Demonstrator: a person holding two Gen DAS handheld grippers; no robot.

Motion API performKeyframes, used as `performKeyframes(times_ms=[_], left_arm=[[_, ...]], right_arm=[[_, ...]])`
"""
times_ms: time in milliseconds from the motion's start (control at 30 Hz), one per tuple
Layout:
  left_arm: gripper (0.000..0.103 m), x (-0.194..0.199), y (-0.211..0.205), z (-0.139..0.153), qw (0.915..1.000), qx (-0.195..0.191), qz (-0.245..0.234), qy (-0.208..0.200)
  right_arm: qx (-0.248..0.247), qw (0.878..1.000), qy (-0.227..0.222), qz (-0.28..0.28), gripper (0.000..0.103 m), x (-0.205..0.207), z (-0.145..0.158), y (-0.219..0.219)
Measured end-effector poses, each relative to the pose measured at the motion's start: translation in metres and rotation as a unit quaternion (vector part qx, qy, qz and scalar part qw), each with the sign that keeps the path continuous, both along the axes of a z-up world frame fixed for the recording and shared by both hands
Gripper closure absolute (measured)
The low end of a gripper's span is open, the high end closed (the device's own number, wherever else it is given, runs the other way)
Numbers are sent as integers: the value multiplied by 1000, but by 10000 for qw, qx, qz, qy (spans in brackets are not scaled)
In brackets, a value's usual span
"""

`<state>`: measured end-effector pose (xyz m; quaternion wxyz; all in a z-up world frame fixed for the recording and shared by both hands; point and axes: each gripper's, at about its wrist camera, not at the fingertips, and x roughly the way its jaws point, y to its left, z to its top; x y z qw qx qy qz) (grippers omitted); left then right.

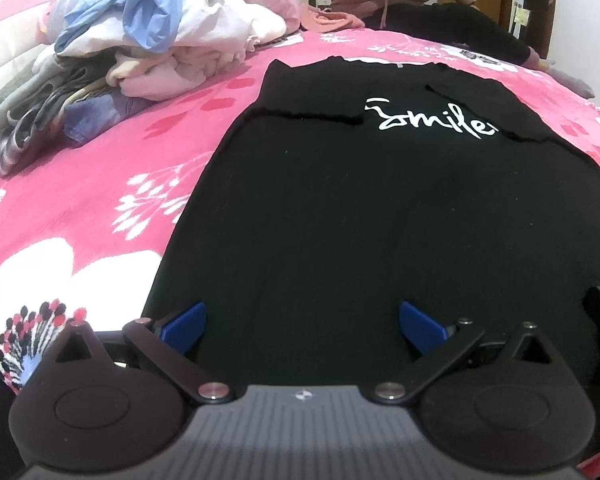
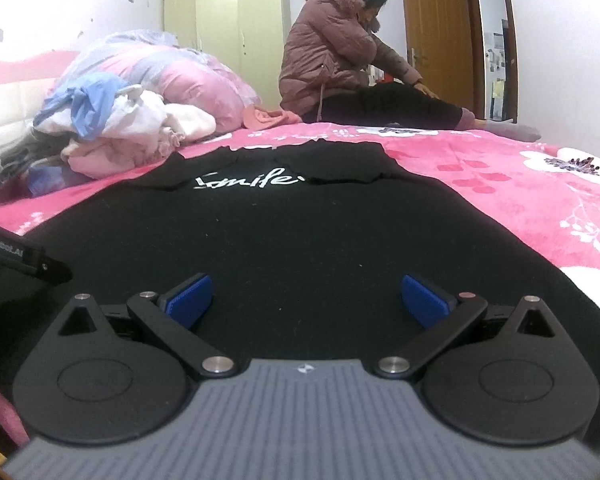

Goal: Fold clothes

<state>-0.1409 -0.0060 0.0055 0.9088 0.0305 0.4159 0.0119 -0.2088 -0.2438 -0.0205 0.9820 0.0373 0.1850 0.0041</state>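
Black shirt (image 1: 340,208) lay flat on the pink bed (image 1: 100,184), sleeves folded in toward twelve o'clock. Left gripper (image 1: 302,326) and right gripper (image 2: 306,300) hovered released over its hem, holding nothing. A one-layer pinch might skew the fold.

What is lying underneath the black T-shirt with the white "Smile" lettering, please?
The black T-shirt lies flat on a pink floral blanket, which shows all around it. What the blanket looks like directly beneath the shirt is covered.
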Motion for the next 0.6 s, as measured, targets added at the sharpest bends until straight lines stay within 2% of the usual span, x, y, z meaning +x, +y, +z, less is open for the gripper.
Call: performKeyframes(times_ms=[333,600], left_arm=[[0,0,5,2,9998,-154,-18,124],[0,5,9,1,9990,-341,-49,283]], right_arm=[[-29,10000,42,-52,1,3,1,3],[-34,9995,327,-4,1,7,4,2]])
